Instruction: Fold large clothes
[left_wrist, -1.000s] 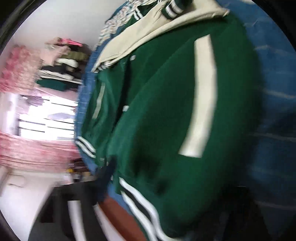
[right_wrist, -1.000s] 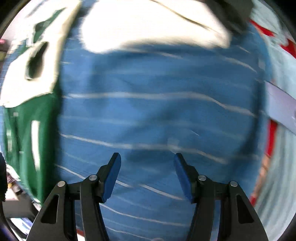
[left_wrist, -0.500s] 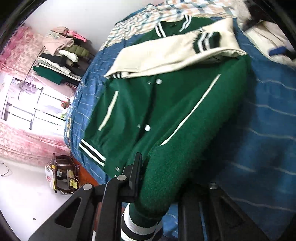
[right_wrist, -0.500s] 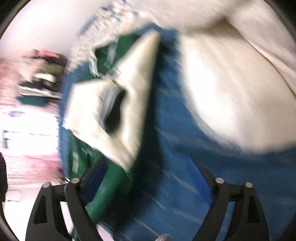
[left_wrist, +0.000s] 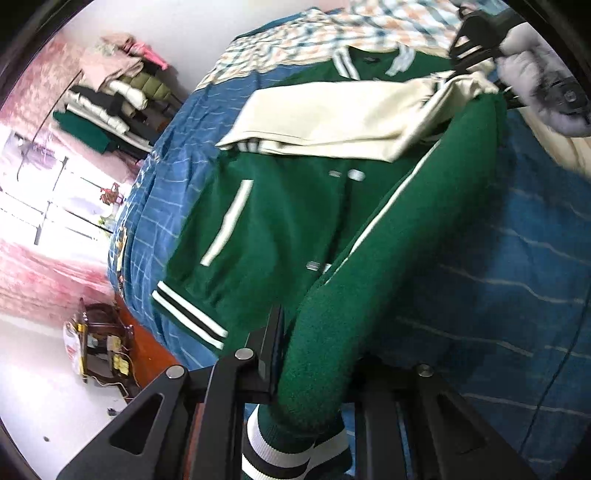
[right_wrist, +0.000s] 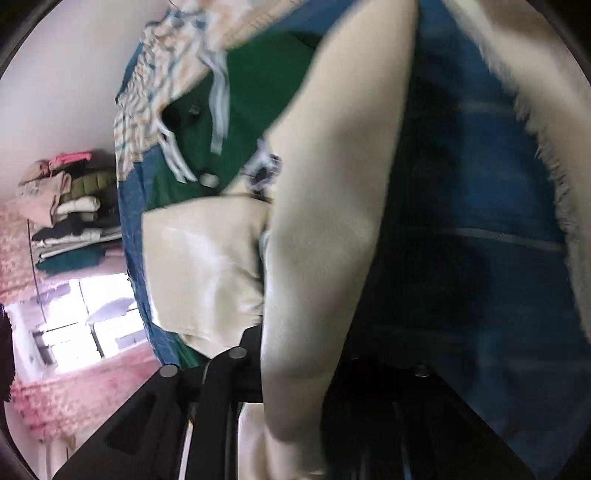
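A green varsity jacket (left_wrist: 288, 206) with cream sleeves lies front-up on the bed. My left gripper (left_wrist: 317, 350) is shut on the jacket's green right edge near the striped hem and holds it raised off the cover. Far up the jacket, my right gripper (left_wrist: 476, 48) and a gloved hand (left_wrist: 546, 92) are at the shoulder end. In the right wrist view the cream sleeve (right_wrist: 332, 184) runs down between the jaws of my right gripper (right_wrist: 299, 354), which are closing on it. The other cream sleeve (right_wrist: 199, 266) lies folded across the green chest (right_wrist: 258, 74).
A blue striped bedcover (left_wrist: 498, 258) lies under the jacket, with a checked quilt (left_wrist: 332, 33) at the head end. A fluffy cream blanket (right_wrist: 554, 110) borders the right side. Stacked folded clothes (left_wrist: 110, 96) stand by the wall. A small dark table (left_wrist: 99, 347) sits on the floor.
My left gripper shut on the jacket's green edge and lifted it. My right gripper swung from over bare blue cover to the cream sleeve and closed around it.
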